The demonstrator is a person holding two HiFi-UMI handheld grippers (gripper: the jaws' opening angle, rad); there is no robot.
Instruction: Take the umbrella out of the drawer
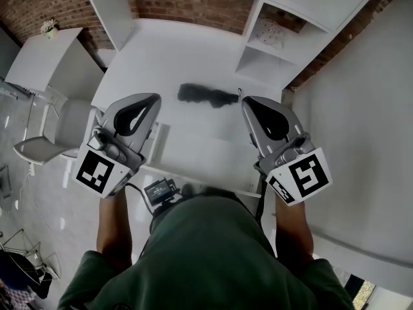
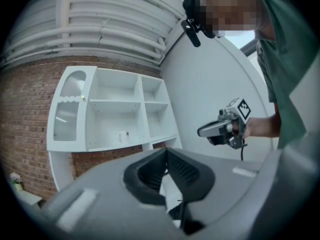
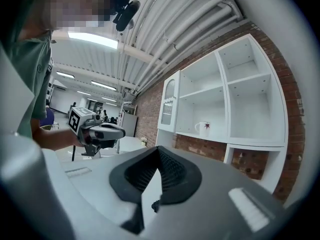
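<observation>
Left gripper point(image 1: 148, 102): left of centre in the head view; you hold its jaws closed, with nothing between them.
Umbrella point(image 1: 206, 95): black, folded, lying on the white table point(image 1: 187, 50) at upper centre, between your two gripper tips, touching neither.
Right gripper point(image 1: 253, 103): right of centre; jaws closed, empty.
Shelf unit point(image 1: 277, 44): upper right.

1. The umbrella point(image 1: 208, 95), near the tabletop's point(image 1: 181, 50) middle, is a dark, soft-edged shape; its handle and folds cannot be told apart.
2. The tabletop's near edge is partly hidden behind the person point(image 1: 206, 250).
3. The shelf unit point(image 1: 284, 37) at the far right corner is cut off by the picture's top edge.
4. The mug point(image 3: 202, 128) on a shelf is too small for its print to be read.
</observation>
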